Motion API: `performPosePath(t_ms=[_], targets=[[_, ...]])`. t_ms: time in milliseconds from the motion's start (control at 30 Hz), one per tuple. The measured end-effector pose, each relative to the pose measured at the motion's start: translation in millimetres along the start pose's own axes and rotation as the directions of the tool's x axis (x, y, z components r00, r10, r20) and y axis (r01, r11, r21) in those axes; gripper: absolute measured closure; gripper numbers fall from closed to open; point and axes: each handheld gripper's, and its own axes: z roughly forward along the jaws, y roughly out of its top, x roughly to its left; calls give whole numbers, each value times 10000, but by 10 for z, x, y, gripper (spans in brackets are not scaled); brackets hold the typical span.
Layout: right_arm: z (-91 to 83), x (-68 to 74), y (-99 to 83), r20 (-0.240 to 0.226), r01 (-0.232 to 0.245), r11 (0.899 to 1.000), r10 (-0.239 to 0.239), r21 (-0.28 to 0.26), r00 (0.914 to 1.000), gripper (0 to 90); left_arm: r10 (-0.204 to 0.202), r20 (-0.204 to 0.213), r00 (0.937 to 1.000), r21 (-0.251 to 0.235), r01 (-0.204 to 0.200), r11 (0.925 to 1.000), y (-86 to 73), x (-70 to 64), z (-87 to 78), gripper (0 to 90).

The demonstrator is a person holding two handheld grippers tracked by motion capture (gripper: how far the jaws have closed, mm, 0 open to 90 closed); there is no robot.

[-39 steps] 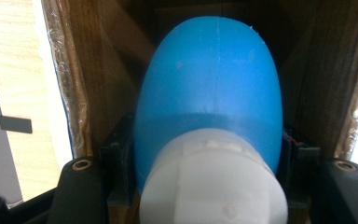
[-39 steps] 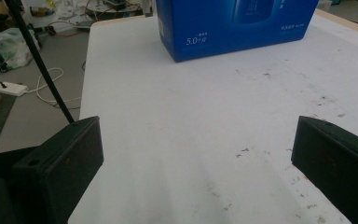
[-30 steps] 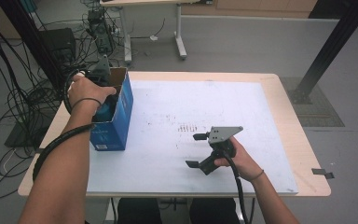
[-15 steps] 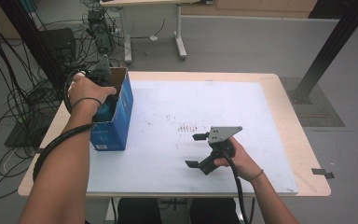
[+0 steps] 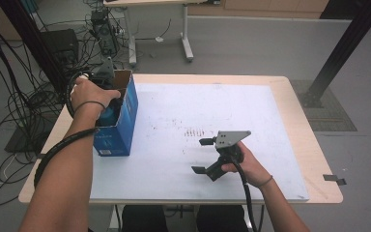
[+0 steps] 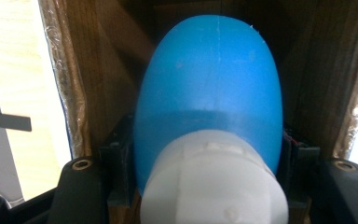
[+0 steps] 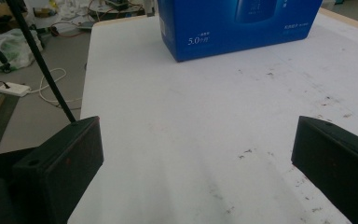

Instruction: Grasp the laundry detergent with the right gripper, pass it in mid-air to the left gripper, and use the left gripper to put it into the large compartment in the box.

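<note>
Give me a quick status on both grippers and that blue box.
Left gripper down in the blue box, shut on the blue bottle. Right gripper open, empty, low over the table. Nothing in the way.

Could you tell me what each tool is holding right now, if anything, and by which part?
The left tool grips a blue bottle just above its white cap, inside the open blue box. The right tool is open over the table and holds nothing.

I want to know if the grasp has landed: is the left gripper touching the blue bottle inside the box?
Touching. In the left gripper view the blue bottle sits pressed between both black jaws of the left gripper, no gap either side, inside the cardboard box.
</note>
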Motion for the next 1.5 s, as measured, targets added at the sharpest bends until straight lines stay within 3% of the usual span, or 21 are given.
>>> performPosePath(t_ms=[1500], targets=[[-6,1,8,9,25,10000,-25,-8,10000,22,-14,11,10000,33,14,10000,-14,3,-3,374]])
